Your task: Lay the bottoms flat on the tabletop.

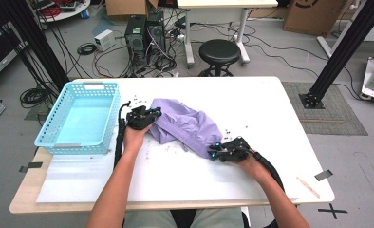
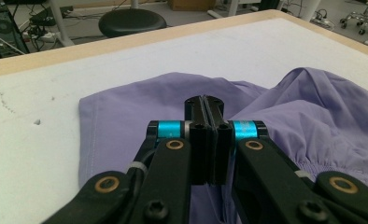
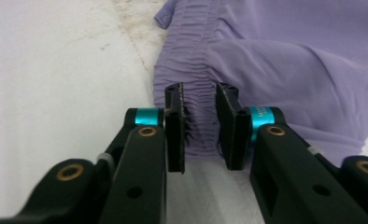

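Observation:
A crumpled purple garment point(image 1: 185, 126) lies in the middle of the white table point(image 1: 261, 109). My left gripper point(image 1: 153, 114) rests at its left end. In the left gripper view the jaws point(image 2: 204, 100) stand shut, over the flat purple cloth point(image 2: 121, 121); whether any cloth is pinched between them I cannot tell. My right gripper point(image 1: 213, 153) is at the garment's near right end. In the right gripper view it point(image 3: 201, 93) stands open, its jaws a little apart astride the gathered elastic band point(image 3: 191, 51), which runs between them.
A light blue plastic basket point(image 1: 85, 86) stands at the table's left, beside my left forearm. Small dark specks point(image 1: 137, 99) dot the table near the garment. A black stool point(image 1: 219, 51), computer towers and cables are on the floor beyond the far edge.

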A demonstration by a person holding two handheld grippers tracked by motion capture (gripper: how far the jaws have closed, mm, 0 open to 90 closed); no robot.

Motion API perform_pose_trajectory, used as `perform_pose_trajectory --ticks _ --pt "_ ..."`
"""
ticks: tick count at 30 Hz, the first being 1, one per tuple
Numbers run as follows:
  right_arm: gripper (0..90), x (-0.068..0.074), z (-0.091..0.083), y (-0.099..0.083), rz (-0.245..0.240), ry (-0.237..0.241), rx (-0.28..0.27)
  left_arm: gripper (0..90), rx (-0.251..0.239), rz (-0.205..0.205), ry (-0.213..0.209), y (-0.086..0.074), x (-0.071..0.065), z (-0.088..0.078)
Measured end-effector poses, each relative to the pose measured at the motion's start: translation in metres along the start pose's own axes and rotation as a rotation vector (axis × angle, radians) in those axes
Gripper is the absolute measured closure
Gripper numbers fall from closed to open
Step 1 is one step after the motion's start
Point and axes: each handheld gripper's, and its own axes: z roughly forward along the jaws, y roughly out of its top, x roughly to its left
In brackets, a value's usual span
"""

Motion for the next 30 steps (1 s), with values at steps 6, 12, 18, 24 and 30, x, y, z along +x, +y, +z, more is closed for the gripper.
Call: perform_pose_trajectory --ticks 6,12,18,24,30 --pt "79.6 -0.019 -0.012 0.018 0.039 0.009 -0.091 88.8 -0.014 -0.02 0.017 0.0 0.006 -0.004" --pt "79.7 -0.061 -0.017 0.035 0.163 -0.079 -0.206 88.7 -0.008 -0.032 0.03 -0.003 0.011 -0.004" --pt "79.6 -0.091 -0.001 0.052 0.229 -0.204 -0.2 88.5 -0.006 -0.043 0.052 -0.006 0.013 -0.001" --pt "79.9 -0.114 0.017 0.065 0.302 -0.408 -0.14 60.0 -0.02 -0.068 0.061 -0.006 0.013 -0.005" --pt "71.7 -0.12 0.024 0.057 0.414 -0.481 -0.099 47.3 -0.047 -0.047 -0.059 -0.009 0.003 -0.014"
